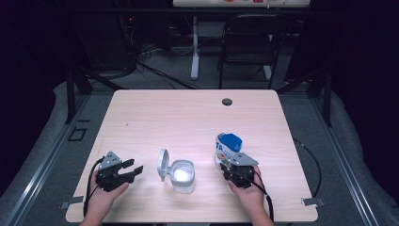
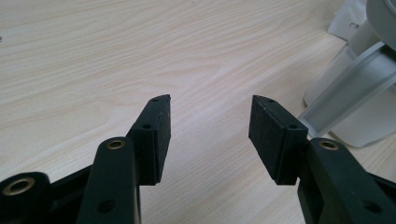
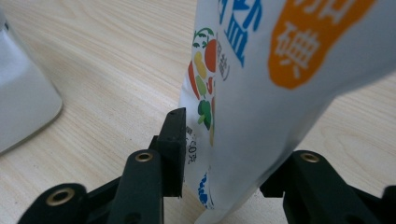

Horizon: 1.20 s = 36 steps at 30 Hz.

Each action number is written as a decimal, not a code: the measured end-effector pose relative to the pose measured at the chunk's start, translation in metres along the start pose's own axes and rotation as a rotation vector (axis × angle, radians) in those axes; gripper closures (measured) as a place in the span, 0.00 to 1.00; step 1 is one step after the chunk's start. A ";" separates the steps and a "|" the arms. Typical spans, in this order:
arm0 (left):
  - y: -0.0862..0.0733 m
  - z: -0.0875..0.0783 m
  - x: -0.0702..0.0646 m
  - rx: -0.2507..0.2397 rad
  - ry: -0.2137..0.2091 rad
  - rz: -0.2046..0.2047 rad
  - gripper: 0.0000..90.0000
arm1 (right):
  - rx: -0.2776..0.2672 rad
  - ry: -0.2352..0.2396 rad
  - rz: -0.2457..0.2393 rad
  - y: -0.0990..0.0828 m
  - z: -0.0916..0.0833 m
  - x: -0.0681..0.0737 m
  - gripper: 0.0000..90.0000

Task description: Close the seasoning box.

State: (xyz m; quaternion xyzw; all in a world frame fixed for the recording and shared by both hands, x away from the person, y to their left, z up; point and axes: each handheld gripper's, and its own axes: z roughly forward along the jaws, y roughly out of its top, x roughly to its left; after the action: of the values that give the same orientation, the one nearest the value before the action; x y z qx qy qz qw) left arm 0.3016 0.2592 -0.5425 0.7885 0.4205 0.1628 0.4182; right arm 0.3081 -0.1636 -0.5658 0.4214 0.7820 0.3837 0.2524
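By right tool (image 1: 234, 165), bag (image 1: 227, 147) (upright).

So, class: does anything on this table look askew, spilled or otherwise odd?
Nothing is spilled or damaged. The printed pouch stands upright between the right gripper jaws. The white container sits upright with its hinged lid open. The left gripper is open, holding nothing.

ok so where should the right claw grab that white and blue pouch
Grip the white and blue pouch low on its body, across its thin faces. It stands upright on the table and is flat, so a level approach from the person's side suits it. The right claw already straddles it there, jaws on either side; its near pad looks just off the film. The open white container stands apart.
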 end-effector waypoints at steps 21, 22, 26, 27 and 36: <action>0.004 0.001 -0.001 -0.006 -0.010 0.005 0.55 | -0.006 0.013 0.012 -0.002 -0.007 -0.002 0.57; 0.005 0.001 -0.001 -0.008 -0.012 0.005 0.55 | -0.007 0.012 0.012 -0.002 -0.007 -0.002 0.57; 0.006 0.002 -0.002 -0.006 -0.010 0.005 0.55 | -0.012 0.019 0.011 -0.003 -0.009 -0.002 0.56; 0.006 0.002 -0.002 -0.002 -0.013 0.009 0.55 | -0.010 0.016 0.010 -0.003 -0.010 -0.002 0.55; 0.010 0.006 -0.003 -0.015 -0.020 0.014 0.55 | -0.018 0.021 0.015 -0.006 -0.015 -0.004 0.53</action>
State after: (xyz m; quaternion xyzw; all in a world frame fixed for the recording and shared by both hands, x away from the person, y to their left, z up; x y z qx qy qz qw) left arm 0.3082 0.2504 -0.5379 0.7898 0.4096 0.1610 0.4273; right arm 0.2964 -0.1754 -0.5615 0.4210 0.7780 0.3969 0.2448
